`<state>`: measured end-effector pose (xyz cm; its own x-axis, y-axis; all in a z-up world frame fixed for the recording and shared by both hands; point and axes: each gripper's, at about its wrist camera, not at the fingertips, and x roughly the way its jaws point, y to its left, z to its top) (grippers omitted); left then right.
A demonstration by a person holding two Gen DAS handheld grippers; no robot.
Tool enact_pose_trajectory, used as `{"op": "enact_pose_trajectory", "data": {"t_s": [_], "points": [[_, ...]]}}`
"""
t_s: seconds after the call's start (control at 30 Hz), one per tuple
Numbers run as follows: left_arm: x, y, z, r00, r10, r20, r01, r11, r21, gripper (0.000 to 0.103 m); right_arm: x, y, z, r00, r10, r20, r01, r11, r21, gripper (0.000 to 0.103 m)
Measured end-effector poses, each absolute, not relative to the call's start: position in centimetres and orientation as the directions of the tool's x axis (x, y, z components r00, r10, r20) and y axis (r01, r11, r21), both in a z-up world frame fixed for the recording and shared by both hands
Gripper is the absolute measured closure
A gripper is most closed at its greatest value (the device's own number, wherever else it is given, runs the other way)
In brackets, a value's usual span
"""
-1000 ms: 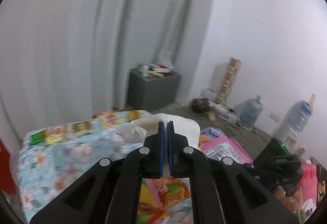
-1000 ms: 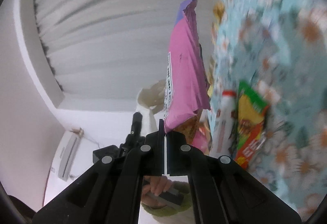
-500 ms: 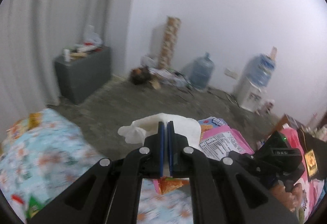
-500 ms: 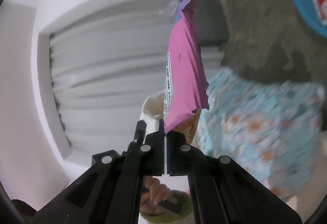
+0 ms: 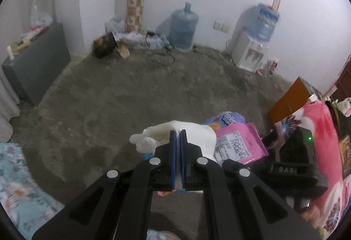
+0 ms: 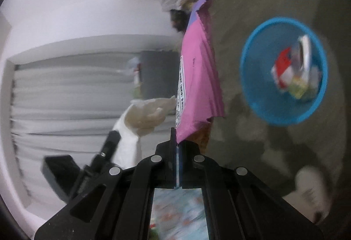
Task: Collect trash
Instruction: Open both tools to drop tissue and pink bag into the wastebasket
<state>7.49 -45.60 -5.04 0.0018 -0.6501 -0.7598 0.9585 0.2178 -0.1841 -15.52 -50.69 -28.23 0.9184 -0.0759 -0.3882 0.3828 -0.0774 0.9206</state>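
Lettering "DAS" on black right gripper (image 5: 287, 171), clamping pink foil wrapper (image 6: 197, 77) mid-frame; left gripper (image 5: 178, 132) pinches crumpled white tissue (image 5: 175, 132) at its tips.

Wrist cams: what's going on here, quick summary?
A person is collecting trash with a handheld gripper in each hand. The left gripper is shut on a crumpled white wrapper. The right gripper is shut on a pink snack bag, which sticks out past its fingers. A blue bin with some trash already in it sits on the floor, in the right wrist view. Neither piece has been dropped in yet.
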Motion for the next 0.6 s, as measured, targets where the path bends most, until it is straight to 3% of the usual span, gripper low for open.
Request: {"op": "enact_pose_trajectory", "data": {"t_s": [0.27,0.3,0.33,0.37,0.4,0.43,0.5,0.6], "points": [[7.9,-51.7,-13.0,-0.036,-0.557,-0.83,0.95,0.239,-0.202,0.096,-12.6,-54.5,-33.9,0.819,-0.122,-0.56,0.556,-0.066,0.828,0.102],[8.0,-52.2,-14.1,-0.046,-0.537,-0.843,0.948,0.243,-0.207,0.092,-12.3,-55.0,-34.4,0.801,-0.127,-0.586,0.584,-0.054,0.81,0.098],[8.0,-52.8,-15.4,-0.056,-0.502,-0.863,0.945,0.251,-0.208,0.075,-11.8,-55.6,-35.2,0.773,-0.126,-0.621,0.622,-0.041,0.782,0.096],[8.0,-53.1,-16.3,-0.056,-0.475,-0.878,0.944,0.261,-0.201,0.067,-11.5,-56.0,-36.4,0.741,-0.114,-0.661,0.662,-0.036,0.748,0.091],[8.1,-53.3,-17.4,-0.043,-0.446,-0.894,0.942,0.279,-0.185,0.062,-11.7,-56.7,-37.2,0.713,-0.09,-0.695,0.694,-0.045,0.718,0.073],[8.2,-53.3,-18.0,-0.036,-0.43,-0.902,0.94,0.293,-0.178,0.062,-11.6,-57.2,-38.2,0.687,-0.062,-0.724,0.722,-0.059,0.689,0.061],[8.5,-53.1,-18.4,-0.044,-0.415,-0.909,0.93,0.314,-0.188,0.058,-12.0,-57.1,-40.2,0.614,-0.023,-0.789,0.784,-0.097,0.613,0.061],[8.9,-52.3,-17.3,-0.057,-0.433,-0.899,0.921,0.325,-0.215,0.049,-13.3,-56.3,-41.1,0.598,-0.026,-0.801,0.792,-0.133,0.596,0.048]]}}
